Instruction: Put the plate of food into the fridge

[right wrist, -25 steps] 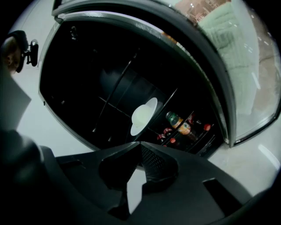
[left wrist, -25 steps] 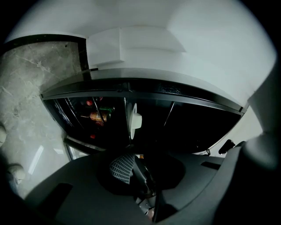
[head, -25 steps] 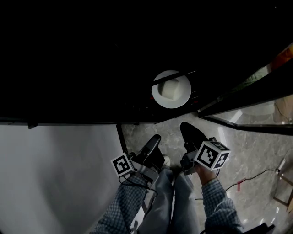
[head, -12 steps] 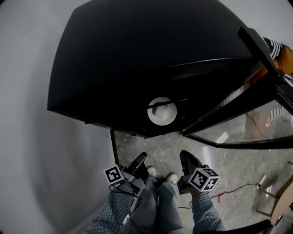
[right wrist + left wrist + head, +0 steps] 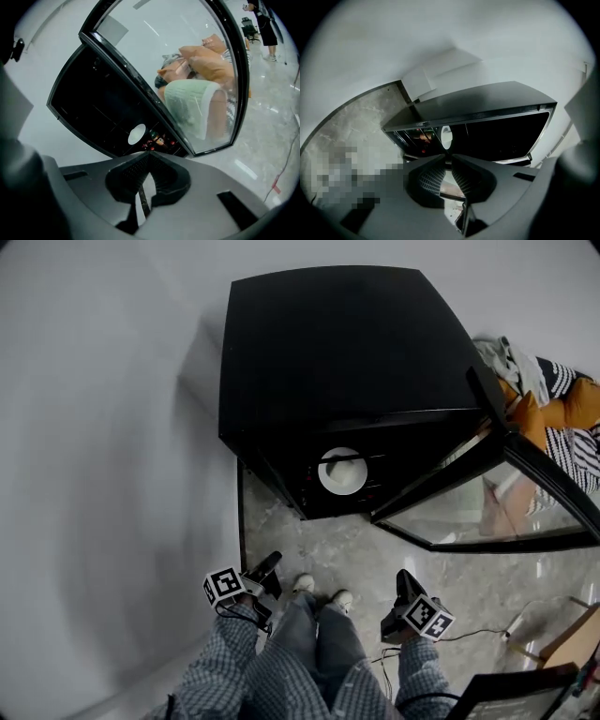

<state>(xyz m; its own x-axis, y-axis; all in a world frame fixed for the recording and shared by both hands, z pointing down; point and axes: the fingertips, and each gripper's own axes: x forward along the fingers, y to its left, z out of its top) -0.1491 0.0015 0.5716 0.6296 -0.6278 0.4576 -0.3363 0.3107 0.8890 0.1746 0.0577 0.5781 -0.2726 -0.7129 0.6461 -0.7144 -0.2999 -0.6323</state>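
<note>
1. The plate [image 5: 342,472] sits on a shelf inside the black fridge [image 5: 337,343], centre of the head view, just behind the open front. There is pale food on it, too small to name. My reading is that the placing itself is done.
2. The left gripper view shows the same plate [image 5: 446,137] edge-on, just above the jaw tips. The right gripper view has it [image 5: 137,134] left of centre, beside some small coloured items [image 5: 158,138] on the shelf, too small to identify.
3. Your left hand-held gripper [image 5: 270,563] is at lower left, jaws together with nothing between them. It is well apart from the fridge, over the marble floor [image 5: 347,545].
4. Your right hand-held gripper [image 5: 405,577] is at lower right, jaws likewise closed and empty. Neither one touches the plate, which fits a load already set down.
5. The glass door [image 5: 487,507] stands swung open to the right of the frame. Cushions [image 5: 562,399] show behind it at the upper right.
6. With the door open the cold space stays exposed, so closing it looks like what's left. Your right hand-held gripper is the nearer one to the door, so it is probably the one to push with.
7. Your shoes [image 5: 319,592] stand between both tools and face the fridge opening, clear of the door's swing.
</note>
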